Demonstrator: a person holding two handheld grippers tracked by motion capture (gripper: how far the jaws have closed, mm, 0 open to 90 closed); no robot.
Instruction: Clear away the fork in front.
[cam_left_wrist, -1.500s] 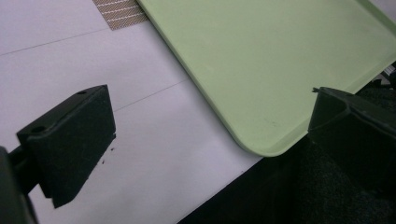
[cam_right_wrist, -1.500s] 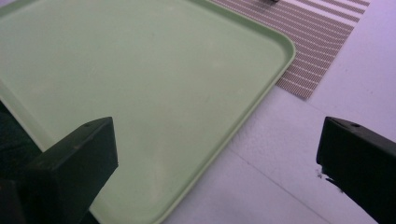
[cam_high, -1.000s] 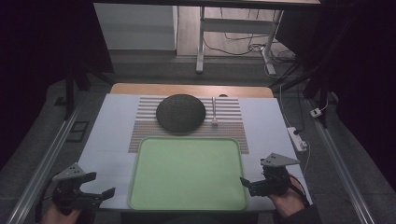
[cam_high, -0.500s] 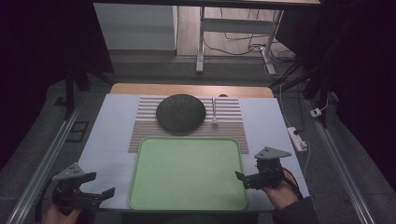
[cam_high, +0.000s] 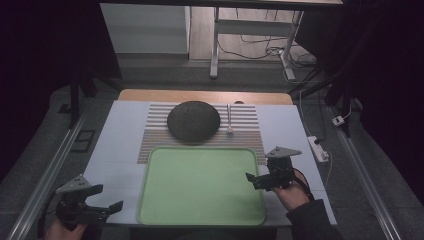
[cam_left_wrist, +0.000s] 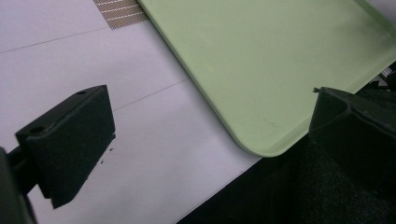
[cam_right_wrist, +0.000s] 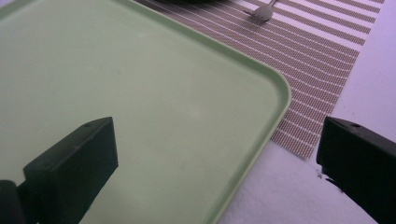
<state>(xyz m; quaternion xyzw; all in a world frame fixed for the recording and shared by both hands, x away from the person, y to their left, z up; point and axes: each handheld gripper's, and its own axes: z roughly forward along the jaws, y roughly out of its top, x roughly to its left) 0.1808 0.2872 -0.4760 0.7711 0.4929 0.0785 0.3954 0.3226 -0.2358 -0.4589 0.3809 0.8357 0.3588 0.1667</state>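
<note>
A pale green tray (cam_high: 200, 185) lies empty at the table's near middle. Behind it a dark round dish (cam_high: 193, 121) and a metal fork (cam_high: 229, 120) rest on a striped placemat (cam_high: 150, 140). My left gripper (cam_high: 109, 197) is open just off the tray's near left corner, low over the white table; in the left gripper view its jaws frame that corner of the tray (cam_left_wrist: 280, 56). My right gripper (cam_high: 251, 181) is open at the tray's right edge, and its jaws straddle the rim of the tray (cam_right_wrist: 116, 70). Neither holds anything.
The white table (cam_high: 120, 150) ends close in front of the tray. In the right gripper view the placemat (cam_right_wrist: 317, 60) and the fork (cam_right_wrist: 264, 11) lie beyond the tray's far right corner. A power strip (cam_high: 318, 148) and cables lie off the table's right side.
My right gripper has moved forward and leftward, up to the tray's right edge. The left gripper has stayed in place.
</note>
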